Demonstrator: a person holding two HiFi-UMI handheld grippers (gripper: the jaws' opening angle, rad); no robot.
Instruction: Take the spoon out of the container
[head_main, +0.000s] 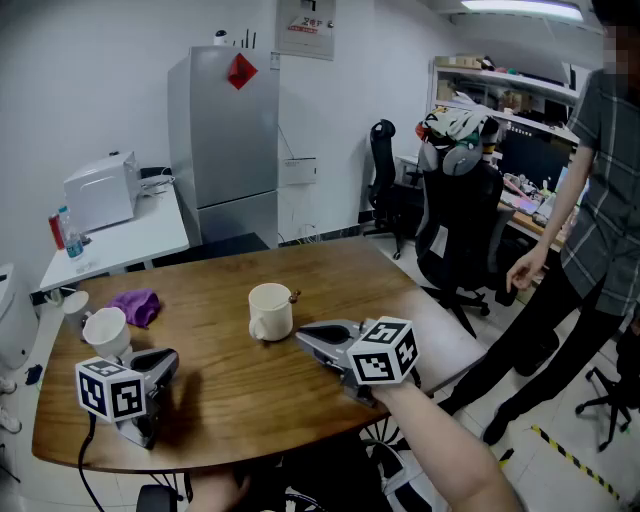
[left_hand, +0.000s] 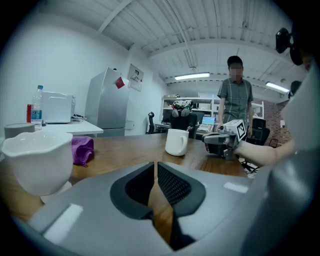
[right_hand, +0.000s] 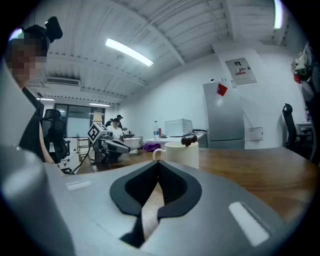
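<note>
So the small spoon with the dark brown knobby handle end (right_hand: 189, 140) is still sitting in the cream ceramic mug (head_main: 270, 311), with the handle poking up over the rim. The mug stands upright on the brown wooden table (head_main: 230, 400), straight ahead of the right gripper (head_main: 298, 334). Those tongs point right at it, tips just beside the mug wall but not touching it as far as I can see.

The right gripper is squeezed fully together with nothing in it, just bare tabletop showing under the pads. Same deal with the left gripper (head_main: 172, 358): tips pressed together and empty. It rests on the table well off to the left of the right one, and the mug is well ahead of its jaws.

Just to the left of the left gripper's jaws there's a white rounded cup (head_main: 106, 331), and a crumpled purple cloth (head_main: 137, 305) lies a bit beyond that.

A person in a grey plaid shirt (head_main: 595, 190) stands off the table's edge, out past the right gripper on its right side.
</note>
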